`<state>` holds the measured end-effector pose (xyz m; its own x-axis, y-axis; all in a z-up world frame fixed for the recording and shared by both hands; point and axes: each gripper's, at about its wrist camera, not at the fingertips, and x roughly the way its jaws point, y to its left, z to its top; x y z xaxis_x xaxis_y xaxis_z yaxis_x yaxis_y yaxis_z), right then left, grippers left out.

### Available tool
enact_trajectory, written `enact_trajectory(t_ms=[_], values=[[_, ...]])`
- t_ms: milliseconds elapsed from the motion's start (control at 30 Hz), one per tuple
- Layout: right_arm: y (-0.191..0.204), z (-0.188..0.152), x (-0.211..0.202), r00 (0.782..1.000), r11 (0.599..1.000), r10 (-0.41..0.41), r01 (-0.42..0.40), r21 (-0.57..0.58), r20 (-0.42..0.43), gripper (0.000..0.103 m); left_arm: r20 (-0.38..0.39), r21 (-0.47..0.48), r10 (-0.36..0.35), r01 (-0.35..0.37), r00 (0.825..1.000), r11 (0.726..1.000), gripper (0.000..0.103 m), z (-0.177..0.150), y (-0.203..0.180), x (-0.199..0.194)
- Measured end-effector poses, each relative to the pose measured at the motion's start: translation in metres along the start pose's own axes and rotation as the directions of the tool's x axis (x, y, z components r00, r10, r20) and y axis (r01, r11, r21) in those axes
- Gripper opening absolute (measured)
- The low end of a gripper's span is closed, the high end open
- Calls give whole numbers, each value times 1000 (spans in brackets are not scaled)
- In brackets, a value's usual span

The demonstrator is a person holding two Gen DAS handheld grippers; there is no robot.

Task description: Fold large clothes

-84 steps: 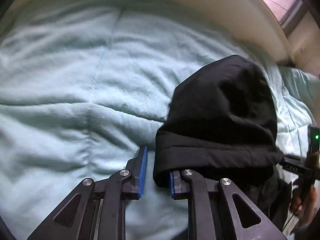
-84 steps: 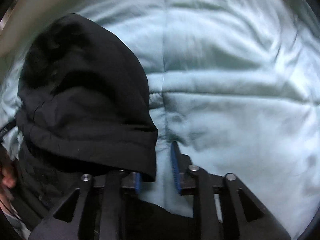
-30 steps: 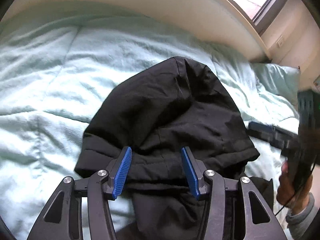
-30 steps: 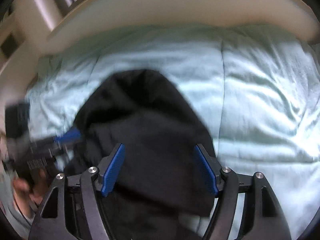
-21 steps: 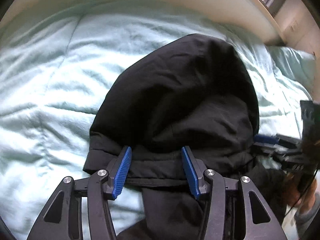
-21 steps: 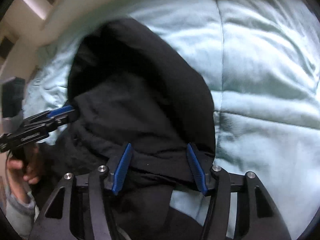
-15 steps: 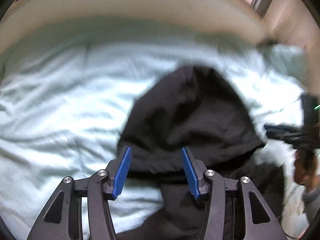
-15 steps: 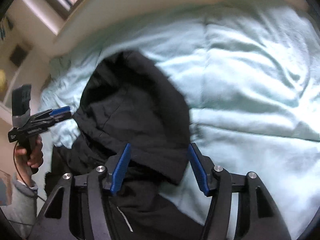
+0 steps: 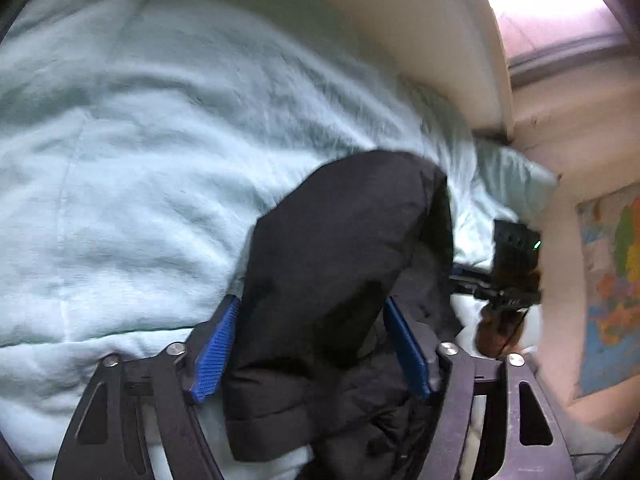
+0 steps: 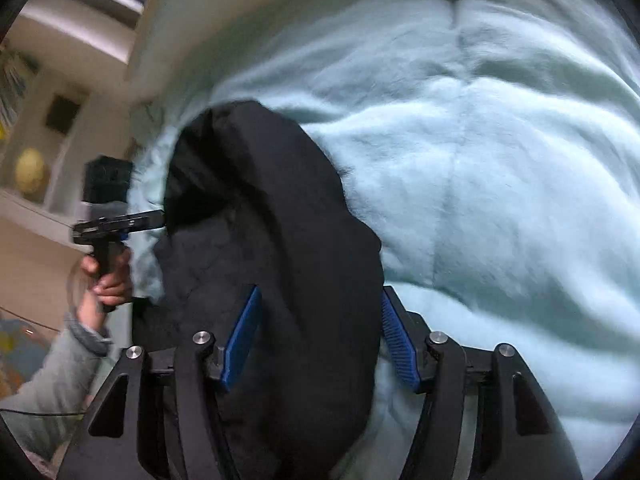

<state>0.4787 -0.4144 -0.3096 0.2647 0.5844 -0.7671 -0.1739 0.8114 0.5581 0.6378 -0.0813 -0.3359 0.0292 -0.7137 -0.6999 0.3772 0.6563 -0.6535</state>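
A black padded jacket with a hood lies on a pale mint quilt; it also shows in the right wrist view. My left gripper is open, its blue pads on either side of the hood's bottom edge. My right gripper is open too, its jaws on either side of the hood's right edge. Whether the pads touch the cloth I cannot tell. Each gripper appears in the other's view, held in a hand: the right one, the left one.
The mint quilt covers the bed. A cream headboard curves behind it, with a window above. A mint pillow lies at the bed's corner. A coloured map hangs on the wall at the right.
Both grippers have swung and moved in over the hood, which now rises between their open jaws. The hood has folded into a narrower, upright hump. Both views are motion-blurred.
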Motion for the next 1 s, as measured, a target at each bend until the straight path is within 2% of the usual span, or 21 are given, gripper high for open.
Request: enact_trajectory(t_ms=[33, 67, 100, 133, 167, 300, 367, 433, 500, 567, 600, 633, 667, 700, 733, 767, 800, 833, 900, 967, 1000], values=[[7, 0, 3, 999, 999, -36, 36, -23, 3, 43, 7, 39, 34, -35, 999, 999, 47, -6, -12, 0], [13, -1, 2, 998, 997, -69, 69, -45, 9, 39, 24, 79, 56, -57, 998, 995, 39, -10, -20, -2], [20, -5, -2, 996, 994, -89, 90, -67, 22, 29, 48, 125, 83, -89, 995, 988, 26, -17, -31, -8], [30, -11, -12, 994, 990, -102, 106, -98, 48, 21, 61, 157, 101, -110, 993, 982, 18, -22, -40, -13], [41, -18, -22, 991, 986, -108, 117, -121, 73, 20, 75, 187, 108, -120, 991, 975, 15, -29, -49, -22], [100, -65, -78, 967, 944, -175, 218, -249, 182, 18, 153, 286, 96, -137, 984, 949, 13, -69, -92, -73], [127, -91, -101, 955, 927, -188, 250, -280, 229, 18, 212, 349, 108, -178, 971, 920, 13, -106, -119, -104], [164, -130, -128, 929, 895, -223, 315, -315, 297, 18, 262, 390, 130, -228, 956, 892, 14, -144, -141, -125], [189, -167, -145, 906, 869, -256, 368, -329, 337, 18, 297, 412, 181, -297, 938, 861, 14, -191, -159, -139], [207, -202, -155, 896, 858, -270, 390, -334, 352, 17, 292, 406, 234, -341, 927, 848, 18, -230, -159, -146], [215, -219, -156, 881, 840, -305, 428, -334, 362, 17, 275, 400, 271, -366, 922, 840, 20, -254, -157, -142], [218, -233, -155, 871, 830, -336, 454, -324, 359, 17, 255, 378, 305, -385, 917, 842, 21, -273, -149, -137], [219, -242, -153, 871, 830, -349, 458, -317, 344, 17, 232, 344, 334, -399, 913, 850, 21, -287, -140, -131], [217, -258, -145, 884, 837, -359, 447, -315, 300, 17, 188, 290, 357, -399, 915, 870, 21, -304, -124, -121], [214, -269, -137, 886, 838, -377, 450, -310, 268, 17, 165, 259, 365, -397, 916, 880, 21, -312, -116, -114], [206, -279, -130, 890, 843, -395, 450, -294, 228, 17, 123, 195, 400, -417, 908, 888, 20, -327, -97, -103], [198, -285, -121, 904, 862, -392, 425, -275, 170, 17, 84, 126, 412, -420, 907, 899, 17, -338, -78, -97], [190, -289, -117, 914, 878, -389, 407, -251, 120, 17, 93, 72, 384, -391, 919, 918, 16, -347, -69, -101], [183, -291, -117, 921, 898, -382, 390, -203, 80, 18, 139, -13, 338, -340, 931, 940, 16, -351, -65, -118], [181, -286, -136, 929, 911, -358, 370, -182, 98, 19, 196, -10, 350, -355, 916, 935, 16, -344, -80, -143], [184, -279, -146, 930, 914, -347, 365, -178, 122, 22, 232, 14, 354, -366, 906, 930, 16, -335, -93, -156]])
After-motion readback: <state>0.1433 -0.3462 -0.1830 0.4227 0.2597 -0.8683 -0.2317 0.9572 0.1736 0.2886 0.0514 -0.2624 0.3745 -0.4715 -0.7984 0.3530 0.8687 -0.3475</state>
